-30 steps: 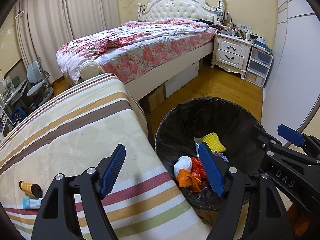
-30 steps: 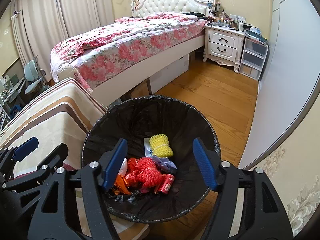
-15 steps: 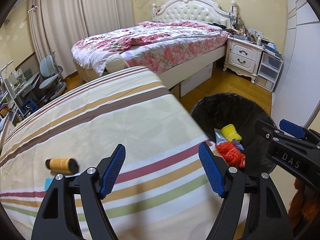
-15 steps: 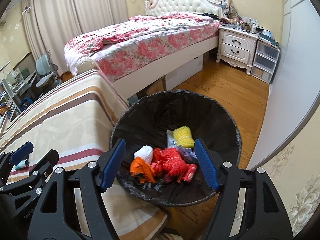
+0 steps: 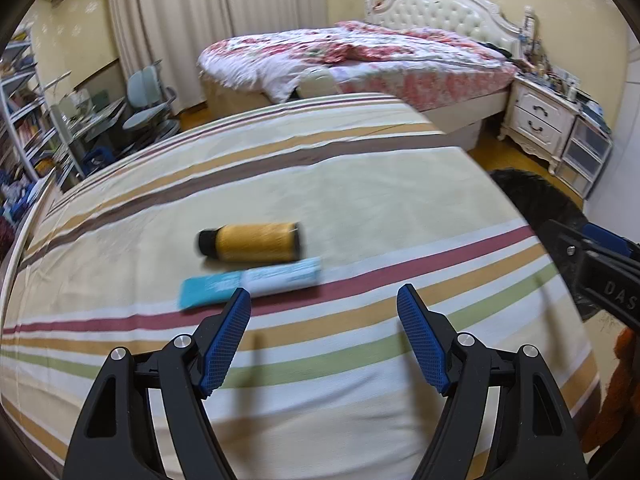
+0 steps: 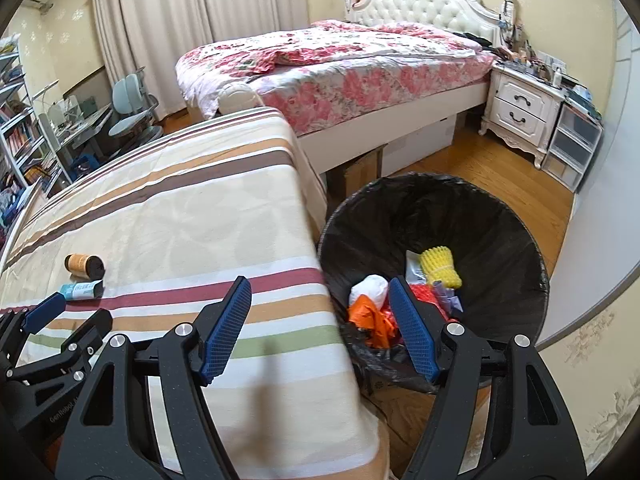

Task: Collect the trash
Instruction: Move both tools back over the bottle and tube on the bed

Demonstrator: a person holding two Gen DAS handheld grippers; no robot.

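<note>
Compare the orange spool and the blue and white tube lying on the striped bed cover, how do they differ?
The orange spool is a stubby cylinder with black ends; the blue and white tube is flatter and longer. The spool lies farther from the left gripper; the tube lies nearer, by its left fingertip. Both lie on their sides on the striped cover, close together.

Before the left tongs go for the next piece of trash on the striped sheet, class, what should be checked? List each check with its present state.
1. Left tongs open and empty: ok.
2. Right tongs open and empty: ok.
3. Trash left on the striped sheet: ok, an orange spool and a teal tube lie side by side.
4. Tube within the left tongs' line: not ok, it sits ahead and left of centre, near the left finger.
5. Whether spool and tube touch: cannot tell, the left view is blurred.
6. Bin has room: ok, trash covers only the bottom of the black liner.
</note>
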